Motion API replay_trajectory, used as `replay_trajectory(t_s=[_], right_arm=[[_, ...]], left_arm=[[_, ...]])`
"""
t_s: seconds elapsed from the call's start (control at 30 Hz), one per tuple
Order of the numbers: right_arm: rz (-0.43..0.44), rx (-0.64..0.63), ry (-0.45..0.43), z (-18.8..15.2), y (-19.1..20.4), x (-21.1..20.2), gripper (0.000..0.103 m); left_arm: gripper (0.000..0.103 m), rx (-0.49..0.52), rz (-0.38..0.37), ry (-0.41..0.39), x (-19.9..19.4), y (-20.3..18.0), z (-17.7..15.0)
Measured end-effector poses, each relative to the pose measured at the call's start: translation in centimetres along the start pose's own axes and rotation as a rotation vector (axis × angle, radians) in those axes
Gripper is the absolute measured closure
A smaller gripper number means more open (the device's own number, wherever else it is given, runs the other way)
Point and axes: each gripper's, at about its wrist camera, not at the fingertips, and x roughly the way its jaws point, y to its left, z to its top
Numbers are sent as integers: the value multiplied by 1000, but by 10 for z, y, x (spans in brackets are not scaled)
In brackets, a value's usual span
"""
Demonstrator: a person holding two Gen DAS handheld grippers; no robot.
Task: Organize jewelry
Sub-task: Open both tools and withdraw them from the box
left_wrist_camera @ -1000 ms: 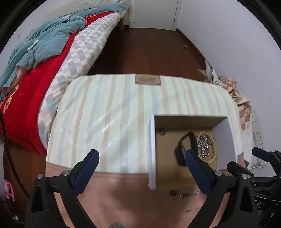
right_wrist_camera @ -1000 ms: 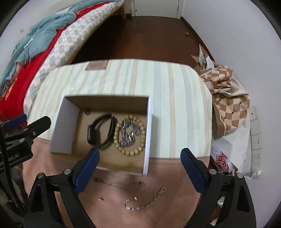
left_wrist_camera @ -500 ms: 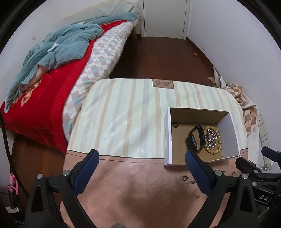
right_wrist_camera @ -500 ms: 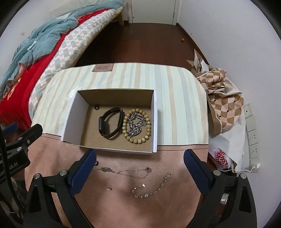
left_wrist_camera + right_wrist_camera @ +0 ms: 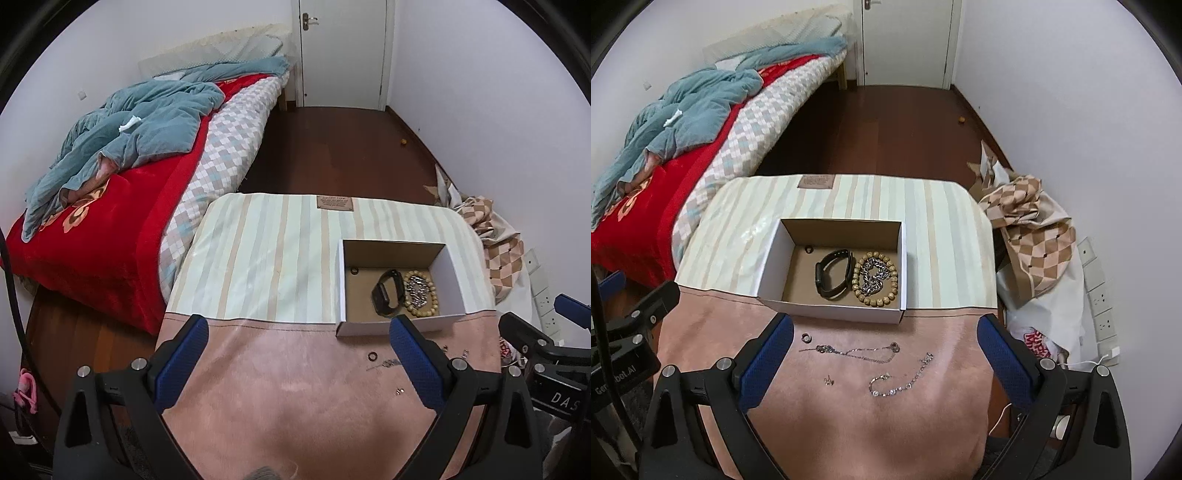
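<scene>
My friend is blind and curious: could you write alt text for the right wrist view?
An open cardboard box on a cloth-covered table holds a black band, a bead bracelet around a silver chain, and a small ring. In front of it lie two thin chains, a ring and an earring, between the open right gripper fingers.

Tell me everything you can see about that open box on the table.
The box is a shallow, lidless cardboard carton, white outside and plain brown inside. It sits flat across the seam between the striped part and the pink part of the table cover. Inside lie a small dark ring near the back left, a black wristband in the middle, and a wooden bead bracelet encircling a silver chain. Neither gripper touches it.
</scene>
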Motion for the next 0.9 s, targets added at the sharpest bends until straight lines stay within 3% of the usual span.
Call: replay_trajectory(t_s=[0.27,0.43,0.7,0.77,0.9], right_arm=[[36,4,-56,-14,6,-39,2],[68,65,-77,-28,-7,-40,2],[68,220,71,-80,-52,44,5],[61,263,110,-96,-62,69,19],[49,325,170,-120,-78,111,30]], left_arm=[[3,-9,-1,-53,-36,1,-12],[3,-17,17,-70,-32,2,-24],[3,24,90,43,38,-5,-62],[3,38,95,84,56,-8,-72],[3,64,122,129,82,-11,-86]])
